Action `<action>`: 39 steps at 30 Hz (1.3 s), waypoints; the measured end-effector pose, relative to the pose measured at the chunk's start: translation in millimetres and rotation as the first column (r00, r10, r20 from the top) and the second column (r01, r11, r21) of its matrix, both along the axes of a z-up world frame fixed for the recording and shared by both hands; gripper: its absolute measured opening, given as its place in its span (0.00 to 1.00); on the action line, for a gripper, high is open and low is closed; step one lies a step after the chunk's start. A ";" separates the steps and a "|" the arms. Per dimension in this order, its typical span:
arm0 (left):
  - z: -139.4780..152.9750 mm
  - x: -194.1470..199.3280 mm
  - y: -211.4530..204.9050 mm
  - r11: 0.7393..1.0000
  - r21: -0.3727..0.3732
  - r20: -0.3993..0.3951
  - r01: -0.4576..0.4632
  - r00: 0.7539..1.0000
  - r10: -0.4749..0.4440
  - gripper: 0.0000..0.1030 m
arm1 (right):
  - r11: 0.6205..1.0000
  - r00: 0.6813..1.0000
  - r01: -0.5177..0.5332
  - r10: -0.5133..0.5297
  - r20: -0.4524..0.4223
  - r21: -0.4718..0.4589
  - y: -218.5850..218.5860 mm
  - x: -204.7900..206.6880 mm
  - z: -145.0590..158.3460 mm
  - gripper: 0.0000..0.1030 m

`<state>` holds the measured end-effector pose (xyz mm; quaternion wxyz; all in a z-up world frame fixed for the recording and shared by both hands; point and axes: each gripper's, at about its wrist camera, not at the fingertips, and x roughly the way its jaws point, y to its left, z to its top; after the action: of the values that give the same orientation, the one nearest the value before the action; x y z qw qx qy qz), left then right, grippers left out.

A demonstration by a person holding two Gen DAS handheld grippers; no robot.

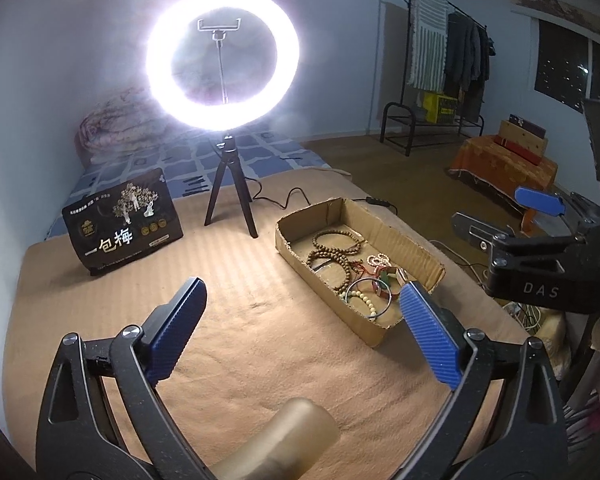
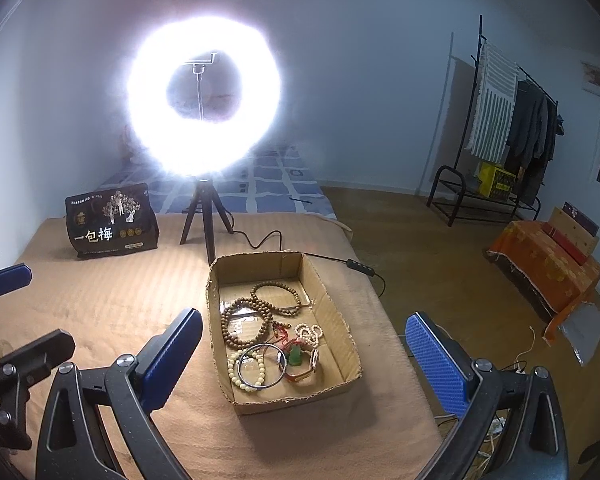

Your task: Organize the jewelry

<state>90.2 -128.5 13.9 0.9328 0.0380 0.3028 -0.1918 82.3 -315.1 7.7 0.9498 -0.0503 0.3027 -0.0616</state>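
jewelry: brown wooden bead strands, cream bead bracelet, thin silver metal bangle, small green pendant, reddish-brown bangle, small white bead string; all piled inside the box
box: shallow open brown cardboard box, sits on the tan ribbed blanket covering the bed; brown strands at its far end, bangles and pendant at the near end
left hand-held gripper: blue-padded fingers spread wide, holding nothing; hovers over the blanket, box just beside its right finger
right hand-held gripper: fingers wide apart, empty; the near end of the box sits between them in its view, no contact
behind box: lit white ring light on black tripod, its black cable trailing past the box
far left: black printed snack bag standing upright on the blanket
room: black clothes rack by the wall, well apart
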 end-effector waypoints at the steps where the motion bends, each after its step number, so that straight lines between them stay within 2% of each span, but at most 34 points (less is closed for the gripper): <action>1: -0.9 2.2 1.1 1.000 -0.002 -0.010 -0.009 1.000 0.009 0.96 | 1.000 1.000 0.001 -0.001 -0.001 -0.001 -0.1 0.2 -0.1 1.00; 6: -3.2 7.6 4.4 0.999 -0.010 -0.052 -0.041 0.998 0.041 0.97 | 1.000 1.000 0.005 -0.005 -0.003 0.006 -2.1 0.4 -0.2 1.00; 14: -2.7 8.0 6.4 0.998 -0.009 -0.061 -0.064 0.996 0.063 0.97 | 1.000 1.000 0.005 -0.005 -0.005 -0.004 -2.3 0.0 -2.3 1.00; 39: 3.5 2.3 4.8 0.997 0.006 -0.039 -0.082 0.996 0.083 0.98 | 1.000 1.000 -0.012 0.012 -0.019 -0.017 1.6 2.1 -5.7 1.00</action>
<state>92.5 -123.7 17.3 0.9338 0.0240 0.3226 -0.1530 84.4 -313.5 2.1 0.9468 -0.0608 0.3106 -0.0579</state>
